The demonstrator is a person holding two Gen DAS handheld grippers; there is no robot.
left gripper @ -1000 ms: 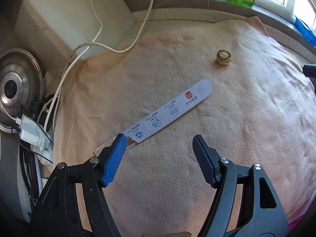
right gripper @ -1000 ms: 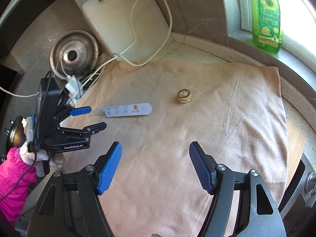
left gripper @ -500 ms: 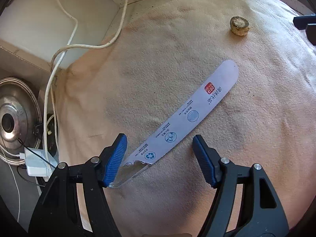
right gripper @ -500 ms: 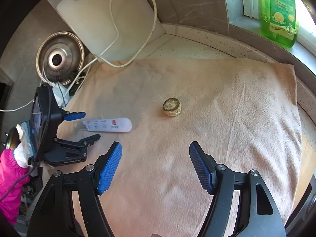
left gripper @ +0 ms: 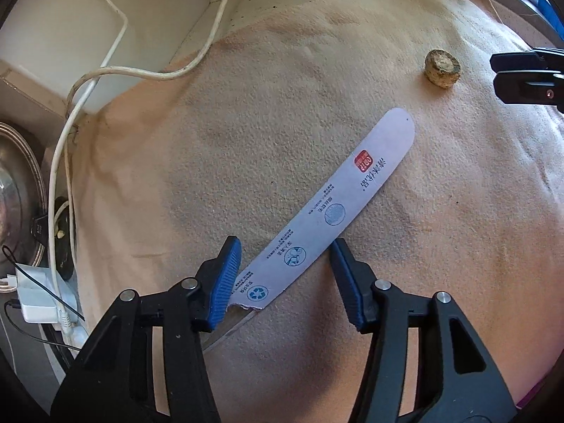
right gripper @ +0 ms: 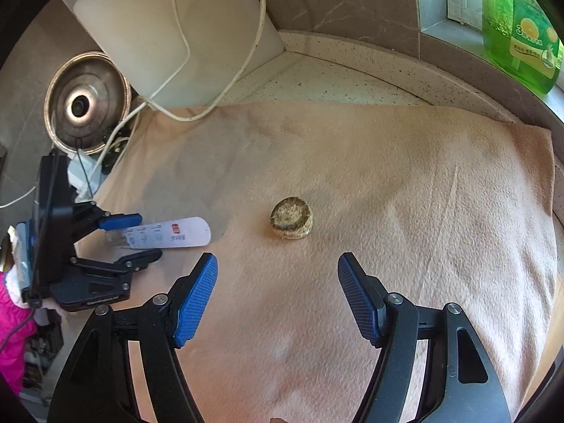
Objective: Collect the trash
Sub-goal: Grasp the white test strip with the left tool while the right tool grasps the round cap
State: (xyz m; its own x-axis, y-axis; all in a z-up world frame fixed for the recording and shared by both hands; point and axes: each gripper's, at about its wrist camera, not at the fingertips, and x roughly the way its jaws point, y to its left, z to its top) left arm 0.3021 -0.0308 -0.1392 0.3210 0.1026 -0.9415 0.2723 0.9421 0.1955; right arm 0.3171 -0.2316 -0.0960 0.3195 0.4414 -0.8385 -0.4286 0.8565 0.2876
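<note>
On the peach-coloured cloth that covers the surface lies a long, narrow white wrapper, flat and slanting, with one rounded end toward the far right and one torn, ragged end at the near left, where a strip of clear film shows beneath it. It carries a red square stamp, a line of dark characters, several small round pictograms and a blue recycling mark near the tear. The left hand-held gripper stands wide apart astride the wrapper's torn end, its blue ribbed pads on either side; whether they touch the paper cannot be told. Well apart from the wrapper, farther right, sits a small round brownish lump with a rough, crumbly top, low and cork-like. The right hand-held gripper hangs just before this lump with its fingers spread wide and holding nothing. Beyond the cloth stand a white cutting board with a white cable looping over it, a steel pot lid and a green bottle on the sill.
</note>
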